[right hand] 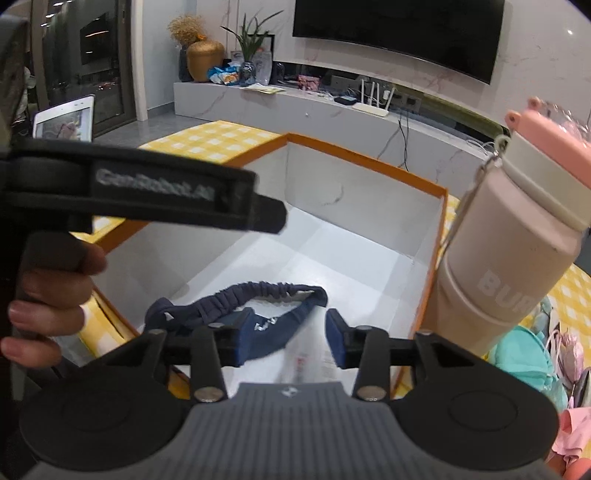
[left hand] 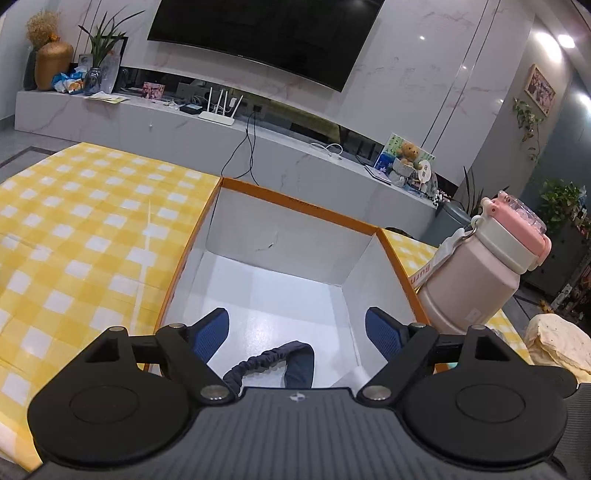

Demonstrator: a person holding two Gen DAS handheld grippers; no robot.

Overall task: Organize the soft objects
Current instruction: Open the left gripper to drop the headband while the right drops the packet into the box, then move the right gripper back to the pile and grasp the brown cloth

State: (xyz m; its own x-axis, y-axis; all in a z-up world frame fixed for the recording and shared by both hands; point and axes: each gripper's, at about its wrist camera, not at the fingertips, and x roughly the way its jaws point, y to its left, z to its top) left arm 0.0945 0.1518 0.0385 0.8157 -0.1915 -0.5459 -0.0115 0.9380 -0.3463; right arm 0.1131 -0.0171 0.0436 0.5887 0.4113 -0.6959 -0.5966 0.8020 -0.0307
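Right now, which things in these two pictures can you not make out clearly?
- Navy headband, left wrist view: its near part is hidden behind the gripper body.
- Pink bottle, right wrist view: its printed word is cut off by the picture edge.
- Soft things beside the box, right wrist view: blurred, partly cut off; kind unclear.

Marble wall (left hand: 406,74) (television (left hand: 266,33) mounted)

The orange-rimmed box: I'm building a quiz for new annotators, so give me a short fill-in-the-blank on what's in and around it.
1. The dark blue headband lies ____ the orange-rimmed box.
2. Neither the left gripper nor the right gripper holds it; both stand ____.
3. The bottle beside the box has a ____ lid.
4. The tablecloth is checked white and ____.

Missing words: inside; open; pink; yellow
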